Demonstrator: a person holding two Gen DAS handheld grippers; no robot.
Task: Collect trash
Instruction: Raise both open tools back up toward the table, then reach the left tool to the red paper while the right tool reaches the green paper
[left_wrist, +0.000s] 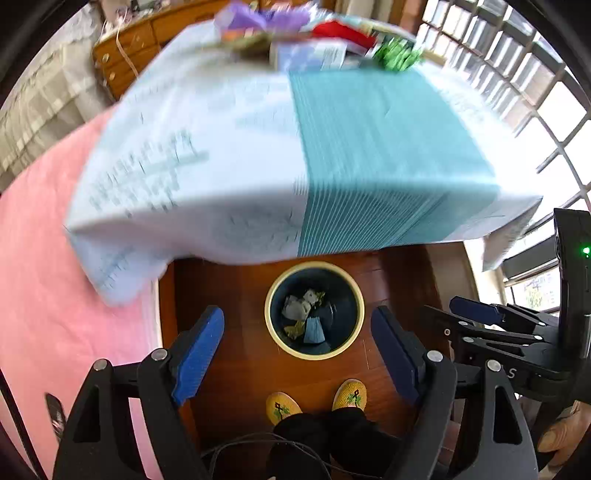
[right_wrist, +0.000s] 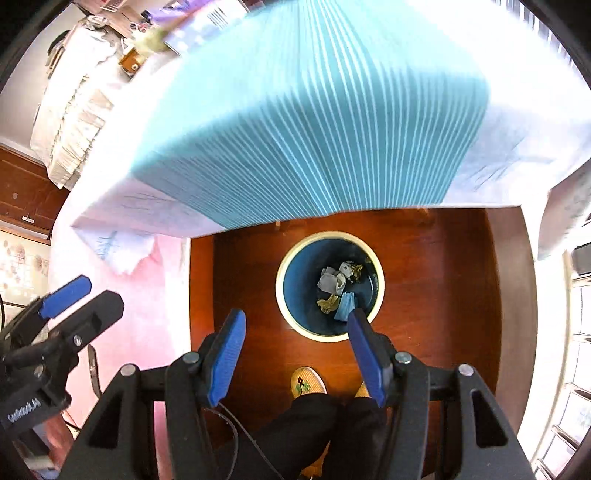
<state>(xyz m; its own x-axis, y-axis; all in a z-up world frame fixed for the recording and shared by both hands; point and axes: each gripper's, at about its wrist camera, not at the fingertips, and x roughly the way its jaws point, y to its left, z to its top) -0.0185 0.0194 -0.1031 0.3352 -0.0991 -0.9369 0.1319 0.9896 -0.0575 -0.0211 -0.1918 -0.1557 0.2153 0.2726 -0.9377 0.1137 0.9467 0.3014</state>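
Note:
A round bin (left_wrist: 274, 325) (right_wrist: 284, 295), dark blue inside with a cream rim, stands on the wooden floor below both grippers. Crumpled trash (left_wrist: 304, 314) (right_wrist: 338, 290) lies in its bottom: grey paper, olive scraps, a blue piece. My left gripper (left_wrist: 297, 350) hangs open above the bin with nothing between its blue pads. My right gripper (right_wrist: 295, 352) is also open and empty, over the bin's near rim. More trash (left_wrist: 397, 55) in green, red and purple lies blurred at the far end of the table (left_wrist: 369, 147) (right_wrist: 314, 129).
The table, under a white and teal striped cloth, fills the upper half of both views. A pink bed (left_wrist: 40, 277) (right_wrist: 147, 314) lies at the left. A person's yellow slippers (left_wrist: 282, 406) (right_wrist: 308, 382) stand just before the bin. Barred windows (left_wrist: 517, 66) are at the right.

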